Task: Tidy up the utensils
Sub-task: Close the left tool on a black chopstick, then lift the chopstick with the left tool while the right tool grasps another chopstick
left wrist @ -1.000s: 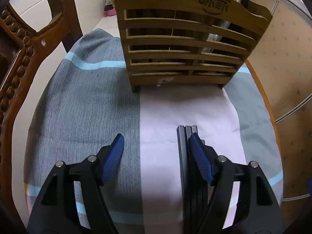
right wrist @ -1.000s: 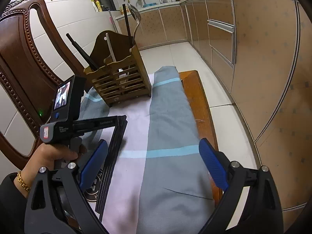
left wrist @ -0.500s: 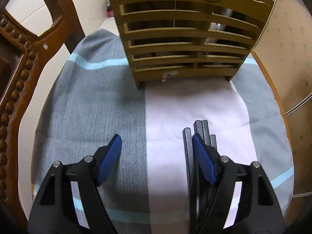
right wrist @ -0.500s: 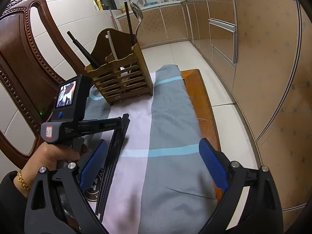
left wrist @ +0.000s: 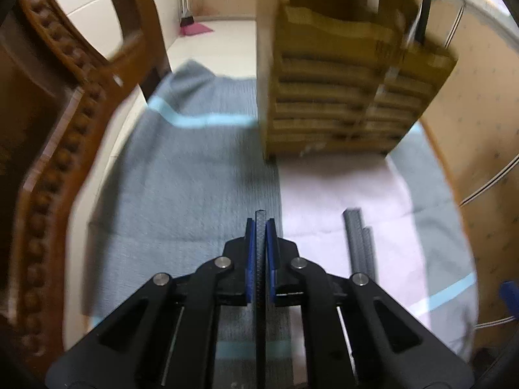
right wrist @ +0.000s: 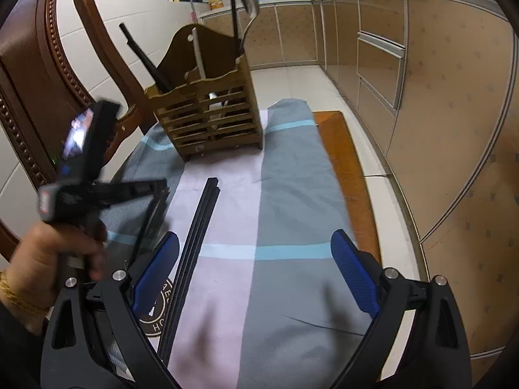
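Chopstick (left wrist: 260, 259), one, dark, pinched between the blue fingers (left wrist: 249, 259) of the left gripper (left wrist: 260, 230), whose jaws have just been closing onto it. Its long axis runs along the gripper's own line, the blunt end standing just past the fingertips and pointing toward the utensil holder (left wrist: 343, 97); the rest passes back under the gripper body. It appears lifted off the cloth (left wrist: 194, 178), though motion blur leaves this uncertain.

Chopsticks, remaining (right wrist: 194, 236), dark, lying flat and side by side on the pale stripe of the cloth, long axes parallel, far ends pointing toward the holder, near ends running under the right gripper's left finger.

Right gripper (right wrist: 256, 275): fingers spread wide, nothing between them but cloth.

Utensil holder: slatted wood, upright at the far end of the cloth, well apart from the loose chopsticks. Contents stand on end: a black stick leaning left, a white handle, a ladle (right wrist: 248, 13).

Bench (right wrist: 343, 162): wooden, narrow, cloth draped along it.

Chair (right wrist: 39, 64): carved dark wood, left of the bench.

Hand (right wrist: 48, 259), gripping the left gripper's handle.
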`<state>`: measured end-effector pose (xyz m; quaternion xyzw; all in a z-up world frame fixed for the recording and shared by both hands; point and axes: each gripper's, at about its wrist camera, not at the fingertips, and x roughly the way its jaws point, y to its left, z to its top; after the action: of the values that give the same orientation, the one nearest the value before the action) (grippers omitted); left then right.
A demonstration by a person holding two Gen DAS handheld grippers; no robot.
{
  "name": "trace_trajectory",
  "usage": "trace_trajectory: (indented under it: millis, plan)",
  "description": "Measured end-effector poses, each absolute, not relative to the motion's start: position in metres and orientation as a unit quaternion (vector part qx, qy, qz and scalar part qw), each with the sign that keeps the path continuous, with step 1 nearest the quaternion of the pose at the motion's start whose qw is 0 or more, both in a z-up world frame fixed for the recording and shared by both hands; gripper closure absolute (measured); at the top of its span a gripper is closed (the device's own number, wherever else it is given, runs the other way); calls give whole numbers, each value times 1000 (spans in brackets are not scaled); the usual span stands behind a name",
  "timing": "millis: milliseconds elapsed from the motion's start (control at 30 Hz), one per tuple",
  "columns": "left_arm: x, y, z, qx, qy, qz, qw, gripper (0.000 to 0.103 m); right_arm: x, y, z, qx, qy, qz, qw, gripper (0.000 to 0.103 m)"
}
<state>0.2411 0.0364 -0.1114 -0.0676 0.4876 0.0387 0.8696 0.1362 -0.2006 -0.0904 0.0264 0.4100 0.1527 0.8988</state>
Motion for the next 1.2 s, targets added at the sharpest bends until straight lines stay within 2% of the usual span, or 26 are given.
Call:
trace_trajectory:
  millis: [267,400,567,867,1067,1200]
  plan:
    - [199,39,-34,-86,415,19,905,96,173,-169,-110,8,446,148,883,11]
    - [192,38,-6,-89,398,12,913,96,196,-144,-121,-24,449,128,884,11]
    - [181,56,5,-100,378,3,921,96,224,-127,-145,-70,462,73,881,11]
    - [139,70,79,-106,294,-22,949,96,251,-121,-151,-87,466,30,880,11]
    - [128,73,94,-109,278,-22,954,96,269,-102,-156,-122,503,46,854,11]
    - [127,78,96,-116,279,-19,953,96,254,-90,-156,-150,498,53,852,11]
